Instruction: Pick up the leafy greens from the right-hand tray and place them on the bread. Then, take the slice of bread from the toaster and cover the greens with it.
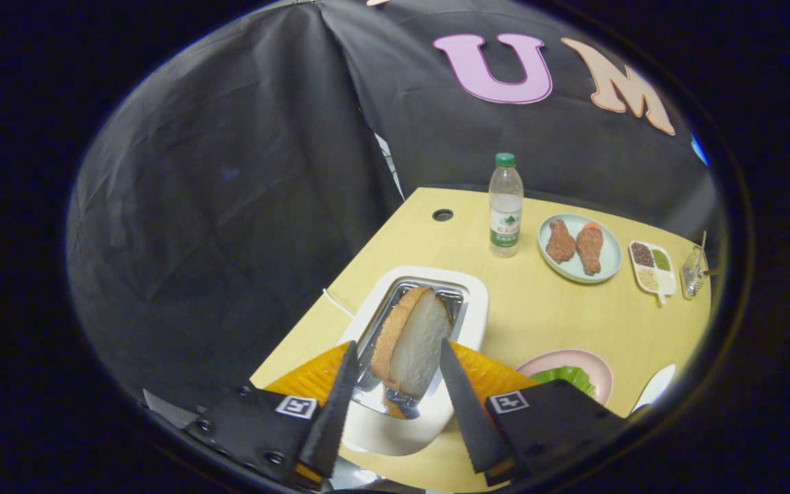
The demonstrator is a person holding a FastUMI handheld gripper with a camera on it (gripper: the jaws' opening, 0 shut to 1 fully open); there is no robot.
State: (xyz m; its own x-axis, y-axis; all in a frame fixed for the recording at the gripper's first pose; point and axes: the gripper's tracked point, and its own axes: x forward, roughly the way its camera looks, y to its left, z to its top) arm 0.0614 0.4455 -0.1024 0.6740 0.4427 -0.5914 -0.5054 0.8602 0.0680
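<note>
Slice of bread (412,339) stands upright in the toaster (467,305), top half sticking out of the slot, crust edge twd the wall side; toaster is white w/ a shiny metal slot, sitting on the tabletop (539,309) nr its edge; thin white cord runs off the toaster's far-left corner.

Gripper (395,357) hangs over the toaster, jaws apart, one on each side of the slice; fingertips level w/ the slice's lower part, neither one clearly pressing on it; gap visible on both sides.

Pink plate (597,367) lies just right of the toaster, partly hidden behind the right jaw; leafy greens (566,376) lie on it; can't tell if bread sits under them. White thing (655,385) further right of the plate, cut off, can't ID.

Beyond the toaster: clear water bottle (506,206) w/ green cap, upright; right of the bottle a pale blue plate (611,264) w/ two brown drumsticks (575,243) side by side; right of that a small white divided dish (652,269) w/ dark, green and pale fillings; then a small wire basket (691,273) at the tabletop's far edge. Round cable hole (442,215) in the tabletop left of the bottle.
</note>
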